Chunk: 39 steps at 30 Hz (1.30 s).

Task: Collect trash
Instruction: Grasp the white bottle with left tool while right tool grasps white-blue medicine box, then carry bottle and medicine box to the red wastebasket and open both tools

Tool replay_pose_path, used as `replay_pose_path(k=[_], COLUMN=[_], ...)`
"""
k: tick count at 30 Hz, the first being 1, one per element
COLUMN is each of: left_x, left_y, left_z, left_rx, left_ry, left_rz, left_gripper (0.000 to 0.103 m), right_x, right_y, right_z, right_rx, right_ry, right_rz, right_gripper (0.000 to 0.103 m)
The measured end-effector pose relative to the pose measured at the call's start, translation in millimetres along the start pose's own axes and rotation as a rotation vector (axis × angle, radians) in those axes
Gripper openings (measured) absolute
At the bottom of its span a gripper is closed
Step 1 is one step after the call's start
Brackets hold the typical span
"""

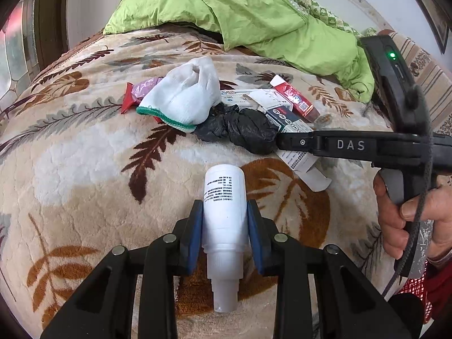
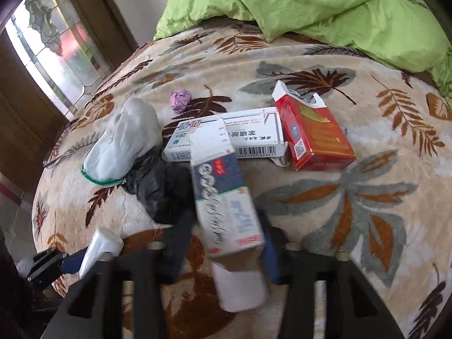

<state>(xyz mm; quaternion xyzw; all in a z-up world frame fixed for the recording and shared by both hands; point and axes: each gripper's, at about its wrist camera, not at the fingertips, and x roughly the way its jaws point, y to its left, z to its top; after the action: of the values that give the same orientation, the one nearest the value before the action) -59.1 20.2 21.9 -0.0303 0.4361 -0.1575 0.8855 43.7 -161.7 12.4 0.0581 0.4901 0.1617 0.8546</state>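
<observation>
My left gripper [image 1: 225, 220] is shut on a white plastic bottle [image 1: 224, 212], held over the leaf-patterned blanket [image 1: 84, 169]; the bottle also shows at the lower left of the right wrist view [image 2: 100, 247]. My right gripper [image 2: 226, 234] holds a blue-and-white medicine box [image 2: 223, 195] between its fingers, blurred; in the left wrist view the gripper [image 1: 285, 141] reaches into the trash pile. In the pile lie a white glove [image 1: 183, 96], a black bag [image 1: 243, 127], a long white box [image 2: 228, 138], a red cigarette pack [image 2: 313, 135] and a red-purple wrapper [image 1: 138, 93].
A crumpled purple paper ball [image 2: 180, 100] lies behind the pile. A green quilt [image 1: 240, 8] is bunched at the back of the bed. A window and door frame [image 2: 56, 42] stand to the left. A red basket [image 1: 418, 291] shows at the right edge.
</observation>
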Motion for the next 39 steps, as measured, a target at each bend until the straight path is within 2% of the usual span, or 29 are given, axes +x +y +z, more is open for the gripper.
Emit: replay_pose_path(k=[3,10,21,30,39], left_x=[-0.7,-9.2,-35.7,-65.5,-85.8], left_y=[-1.8,-11.4,-53.9,-89.1,-99.8], left_z=[-0.9,-5.2,-21.8,-39.0,-44.3], left_rx=[0.008,0.027,0.138,0.241,0.271], left_ry=[-0.006,-0.014,-0.039,-0.077,-0.111], left_rz=[0.007,-0.003,0.014,0.045,0.070], left_gripper=[0.029,0.029,0.029,0.029,0.029], right_x=[-10.6,-53.6,-114.4,-151.2,-175.6], right_y=[4.2,7.6,-1.8,4.9,14.3], right_z=[-5.0,-52.1,-133.0,-158.9,-169.9], right_rx=[0.008,0.116,0.239,0.272,0.278], right_ry=[-0.032,-0.094,-0.197,-0.244,-0.281], right_rz=[-0.016,-0.015,-0.057,-0.032,-0.013], right_gripper=[0.034,0.034,0.034,0.034,0.034])
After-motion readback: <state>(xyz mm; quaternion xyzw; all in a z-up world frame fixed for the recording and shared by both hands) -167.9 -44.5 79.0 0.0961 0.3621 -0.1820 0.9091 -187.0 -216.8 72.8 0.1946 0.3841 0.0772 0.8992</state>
